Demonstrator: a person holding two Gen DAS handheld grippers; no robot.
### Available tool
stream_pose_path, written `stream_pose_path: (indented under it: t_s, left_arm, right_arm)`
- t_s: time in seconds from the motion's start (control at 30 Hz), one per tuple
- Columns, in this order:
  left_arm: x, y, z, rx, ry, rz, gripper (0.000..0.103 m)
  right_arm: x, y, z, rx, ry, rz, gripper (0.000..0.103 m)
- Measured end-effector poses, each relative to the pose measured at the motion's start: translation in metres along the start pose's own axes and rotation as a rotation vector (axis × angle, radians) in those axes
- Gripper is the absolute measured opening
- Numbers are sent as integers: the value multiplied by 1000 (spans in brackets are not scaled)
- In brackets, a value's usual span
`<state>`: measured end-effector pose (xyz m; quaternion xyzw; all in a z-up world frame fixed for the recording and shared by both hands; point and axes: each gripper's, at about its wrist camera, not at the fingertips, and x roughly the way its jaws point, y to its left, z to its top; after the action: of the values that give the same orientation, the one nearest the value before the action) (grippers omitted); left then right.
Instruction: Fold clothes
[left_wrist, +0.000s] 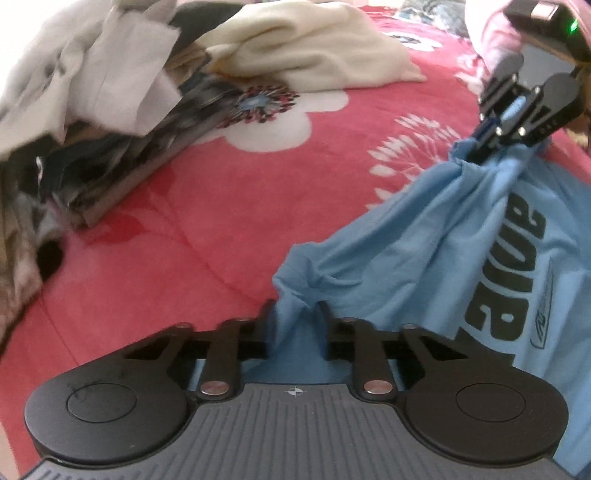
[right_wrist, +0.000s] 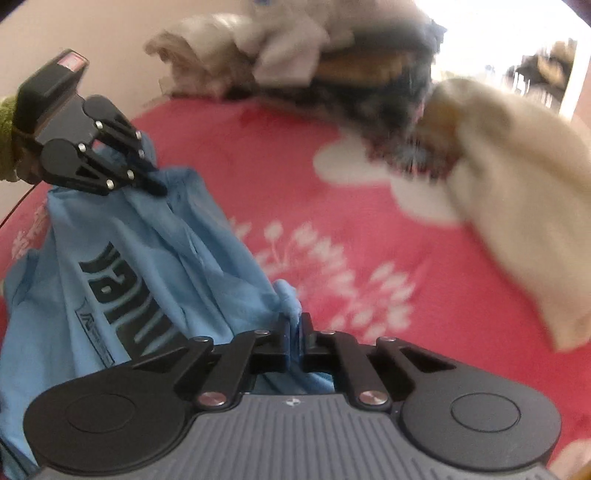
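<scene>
Clothes are seen in three lots: one light blue T-shirt (left_wrist: 424, 251) with dark lettering, one cream garment (left_wrist: 317, 48) and one jumbled heap of mixed garments (left_wrist: 96, 122) whose pieces cannot be counted through the blur. All are carried by a red bedspread (left_wrist: 229, 206) printed with white flowers. The T-shirt is held up just over the bedspread, stretched between two grippers. A bunched edge of blue cloth is pinched in the left gripper (left_wrist: 295, 306), its jaws narrowed onto the fabric. Another gathered edge is clamped in the right gripper (right_wrist: 294, 321), its jaws nearly closed on the cloth. The cream garment lies beside the heap at the far side of the bedspread, well apart from the T-shirt. No containers are shown.
</scene>
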<state>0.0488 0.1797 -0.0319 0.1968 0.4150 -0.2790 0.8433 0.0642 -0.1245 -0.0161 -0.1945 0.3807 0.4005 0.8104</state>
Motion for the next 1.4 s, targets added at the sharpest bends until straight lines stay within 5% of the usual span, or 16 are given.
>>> stream_pose_path:
  t_s: [0.27,0.43,0.63,0.8,1.3,1.37,1.4]
  left_arm:
    - [-31,-15,1,-37,-91,163,3]
    - [-38,-8,26,-72,-175,324,3]
    - [0,1,53,-33,-146,510,3]
    - [26,6,59,-10,-114,610,3]
    - [80,44,50,-40,11,699,3]
    - [88,46,46,-13,31,685,3]
    - [91,45,44,18,28,693,4]
  right_arm:
    - [-34,12,22,-109,-249,-288,5]
    - [-2,-2,44,-168,-279,-425,4]
    - [48,-20,61,-198,-244,-525,4]
    - [74,-26,76,-234,-233,-543,4]
    - [164,-54,75,-146,-127,-479,5]
    - [158,-63,77,-90,-130,-452,15]
    - [149,-70,79,-35,-142,-430,32]
